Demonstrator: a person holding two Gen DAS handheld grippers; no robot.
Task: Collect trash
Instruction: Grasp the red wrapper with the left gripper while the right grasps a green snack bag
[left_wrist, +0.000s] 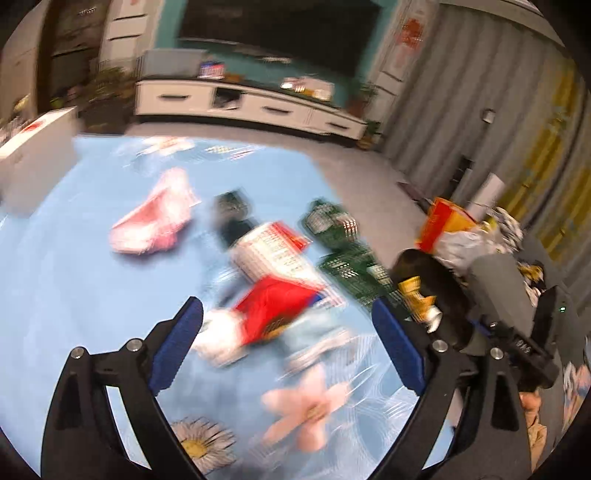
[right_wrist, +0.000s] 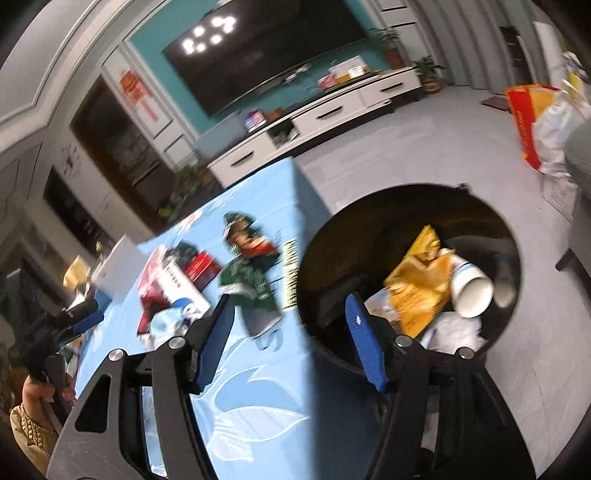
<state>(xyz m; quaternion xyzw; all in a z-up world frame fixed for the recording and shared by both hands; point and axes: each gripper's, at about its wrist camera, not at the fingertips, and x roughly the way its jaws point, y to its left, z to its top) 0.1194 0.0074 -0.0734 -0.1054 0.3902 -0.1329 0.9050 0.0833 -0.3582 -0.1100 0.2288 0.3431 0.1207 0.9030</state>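
Left claw (left_wrist: 286, 339) wide open, empty, above red-white packet (left_wrist: 275, 280) on blue floral desk (left_wrist: 74, 277). Right claw (right_wrist: 291, 336) part open, empty (over bin rim). Black bin (right_wrist: 491, 206) beside desk, holding yellow wrapper (right_wrist: 417, 291), cup (right_wrist: 471, 291). Likely step: next pickup; calls for lowering, straddling packet, closing.

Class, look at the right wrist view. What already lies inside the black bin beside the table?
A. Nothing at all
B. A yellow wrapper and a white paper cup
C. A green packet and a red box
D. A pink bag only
B: inside the black bin lie a yellow wrapper and a white paper cup.
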